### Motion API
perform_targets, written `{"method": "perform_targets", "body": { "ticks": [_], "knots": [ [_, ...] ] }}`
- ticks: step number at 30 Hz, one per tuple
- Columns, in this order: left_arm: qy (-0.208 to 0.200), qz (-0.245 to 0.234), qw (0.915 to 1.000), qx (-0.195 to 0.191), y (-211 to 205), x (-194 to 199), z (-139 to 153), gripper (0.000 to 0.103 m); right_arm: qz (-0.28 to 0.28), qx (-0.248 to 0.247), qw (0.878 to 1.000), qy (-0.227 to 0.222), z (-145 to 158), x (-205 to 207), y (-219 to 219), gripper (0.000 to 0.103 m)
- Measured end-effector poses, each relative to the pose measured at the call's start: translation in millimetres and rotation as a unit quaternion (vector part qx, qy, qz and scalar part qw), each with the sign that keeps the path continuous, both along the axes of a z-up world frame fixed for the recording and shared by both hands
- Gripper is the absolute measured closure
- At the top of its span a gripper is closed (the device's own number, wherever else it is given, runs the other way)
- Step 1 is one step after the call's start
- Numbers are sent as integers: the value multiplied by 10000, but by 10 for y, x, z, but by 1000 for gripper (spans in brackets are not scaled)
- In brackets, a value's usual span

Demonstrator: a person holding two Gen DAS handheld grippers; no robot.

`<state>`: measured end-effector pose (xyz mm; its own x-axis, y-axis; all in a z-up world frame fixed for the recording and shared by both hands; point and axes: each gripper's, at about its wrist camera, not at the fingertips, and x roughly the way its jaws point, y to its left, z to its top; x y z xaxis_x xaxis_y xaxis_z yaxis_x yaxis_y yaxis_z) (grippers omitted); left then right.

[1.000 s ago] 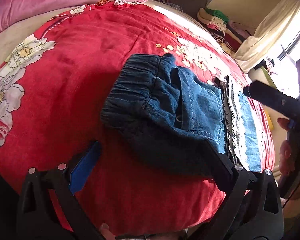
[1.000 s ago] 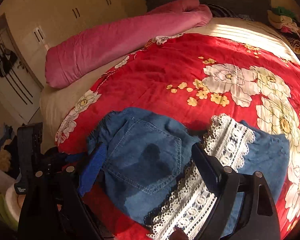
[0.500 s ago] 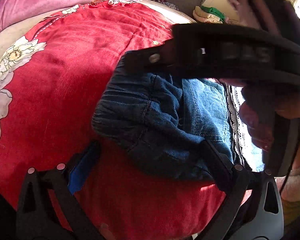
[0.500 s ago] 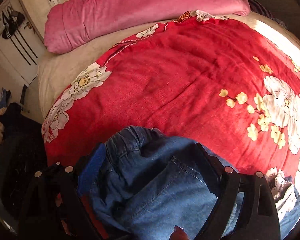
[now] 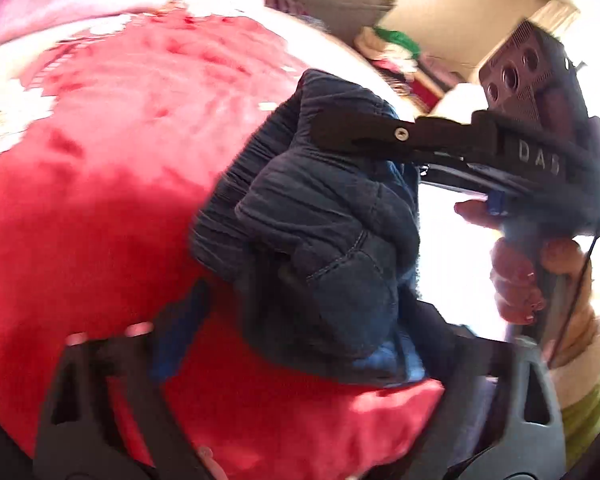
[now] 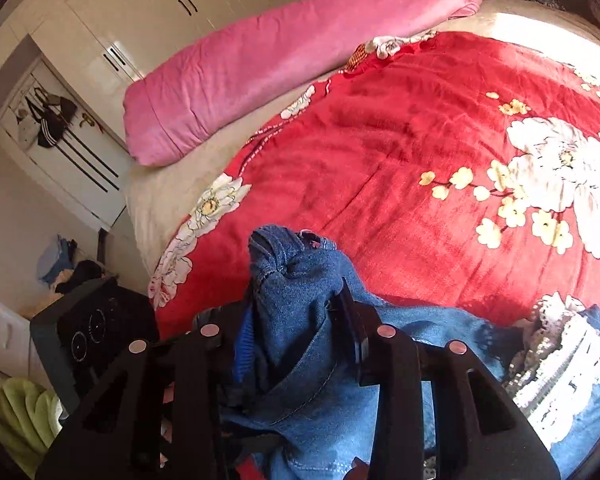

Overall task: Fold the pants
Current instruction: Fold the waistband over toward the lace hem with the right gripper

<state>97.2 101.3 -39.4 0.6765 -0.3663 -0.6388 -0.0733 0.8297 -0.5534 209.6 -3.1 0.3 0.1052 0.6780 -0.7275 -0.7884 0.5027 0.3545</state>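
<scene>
Both downward-tilted grippers, jaws just closing: right gripper (image 6: 300, 332) clamping pants (image 6: 300, 280), left gripper (image 5: 300, 320) seemingly too.

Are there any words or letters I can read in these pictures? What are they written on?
"DAS": raised letters on the black body of the right claw, seen in the left wrist view; the last letter is a bit unclear.
No other writing can be read. The jeans, the red flowered blanket and the pink quilt show no words.

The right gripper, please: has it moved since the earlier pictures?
Yes. The right gripper has come in over the red blanket to the pants, its jaws just closing on the bunched waistband.
</scene>
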Motion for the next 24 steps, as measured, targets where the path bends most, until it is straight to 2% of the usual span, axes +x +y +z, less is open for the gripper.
{"method": "perform_targets", "body": {
  "ticks": [2,3,9,15,18,21,23,24],
  "knots": [
    [-90,-91,9998,-144,-45,7,90,53,-75,148,9999,-39,106,-3,-161,68],
    [-148,-120,9998,-115,-92,16,143,55,-138,190,9997,-96,151,2,-241,68],
    [-458,-538,9972,255,-542,58,434,55,-561,394,9974,-200,297,44,-838,68],
    [-602,-880,9920,670,-1001,171,552,54,-993,465,9935,-302,291,30,-1390,66],
    [-674,-1144,9880,794,-1247,200,533,45,-1277,459,9904,-262,206,24,-1650,62],
    [-655,-1423,9846,778,-1445,207,491,41,-1629,563,9849,-164,121,24,-1965,51],
    [-658,-1627,9816,757,-1568,175,450,41,-1905,672,9794,-62,74,8,-2174,39],
    [-665,-1740,9795,765,-1634,156,431,40,-2010,733,9768,-38,67,-9,-2276,38]
  ]
}}
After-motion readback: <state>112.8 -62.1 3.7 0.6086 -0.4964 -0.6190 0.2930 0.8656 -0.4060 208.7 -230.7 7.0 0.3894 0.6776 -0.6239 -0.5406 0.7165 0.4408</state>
